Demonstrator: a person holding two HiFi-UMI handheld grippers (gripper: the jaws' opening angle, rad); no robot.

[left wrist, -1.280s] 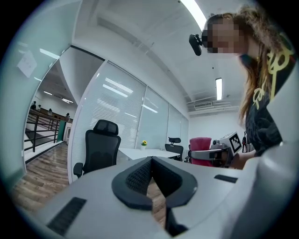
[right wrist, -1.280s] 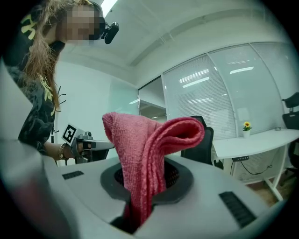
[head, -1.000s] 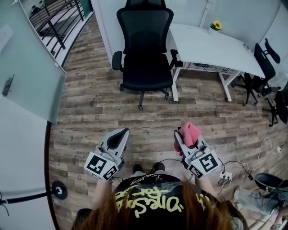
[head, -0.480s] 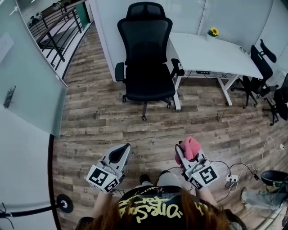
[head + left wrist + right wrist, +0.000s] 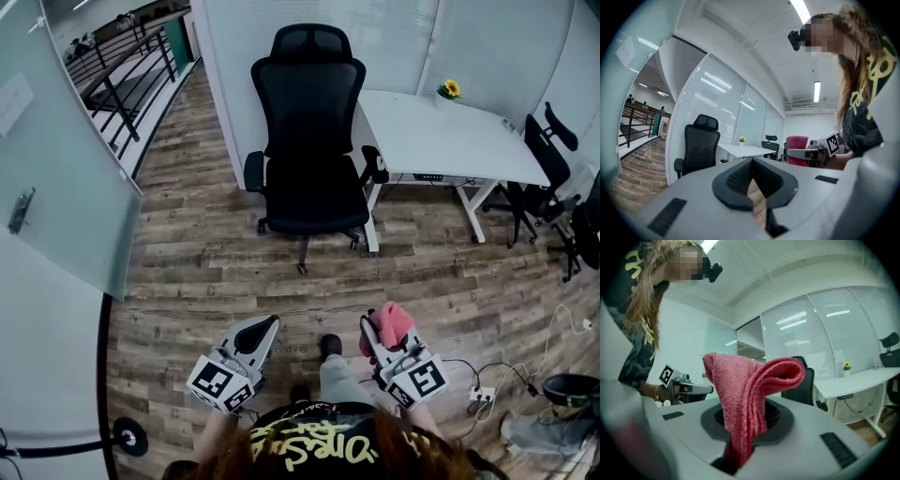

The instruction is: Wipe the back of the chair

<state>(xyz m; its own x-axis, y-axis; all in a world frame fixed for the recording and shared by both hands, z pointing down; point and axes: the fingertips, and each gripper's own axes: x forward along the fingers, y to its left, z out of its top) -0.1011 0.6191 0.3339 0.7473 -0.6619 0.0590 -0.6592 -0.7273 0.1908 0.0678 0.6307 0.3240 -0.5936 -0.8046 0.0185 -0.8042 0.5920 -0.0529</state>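
The plank floor [image 5: 187, 272] fills most of the head view. A white bench [image 5: 450, 131] stands at 1 o'clock. The black chair [image 5: 309, 122] stands at 12 o'clock, with its right armrest just beside the bench's near corner. Its seat faces the person, so the front of the tall mesh back and headrest shows.

The person [image 5: 314, 445] is at 6 o'clock, and both grippers are held low in front of the body, well apart from the chair. From the fingers, the chair lies straight ahead at 12 o'clock, with a wide strip of bare floor between.

The left gripper [image 5: 262, 328] sits at 7 o'clock. In the left gripper view its fingers [image 5: 736, 180] meet at the tips with nothing between them. Only a sliver of floor shows lower down, and the chair stands beyond them at 10 o'clock.

The right gripper [image 5: 384, 342] sits at 5 o'clock. Its fingers are clamped on a folded pink cloth [image 5: 750, 390], which stands up out of them in a loop. In the right gripper view the chair's back shows just past the cloth at 3 o'clock.

A small yellow flower [image 5: 451, 89] stands at the bench's far edge.
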